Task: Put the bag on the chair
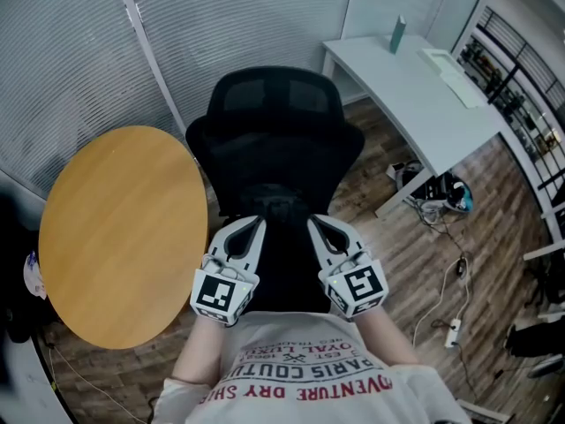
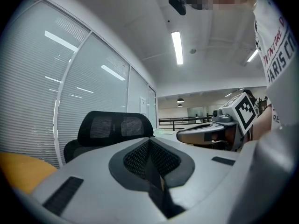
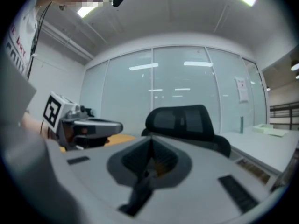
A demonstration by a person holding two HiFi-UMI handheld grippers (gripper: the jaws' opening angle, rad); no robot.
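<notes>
Office: 1 chair, 1 rnd table, left gripper, right gripper.

- Head view: set above the person, it faces steeply down. The black chair sits mid-frame, with a round wooden table to its left and a white desk at upper right.
- Left gripper view: rides low on the left gripper, close behind its jaws, and faces nearly level along them toward the chair's back.
- Right gripper view: the same from the right gripper, just beside the left.
- Shared: all three views take in the chair — and each gripper view catches the other gripper at its inner edge.
</notes>
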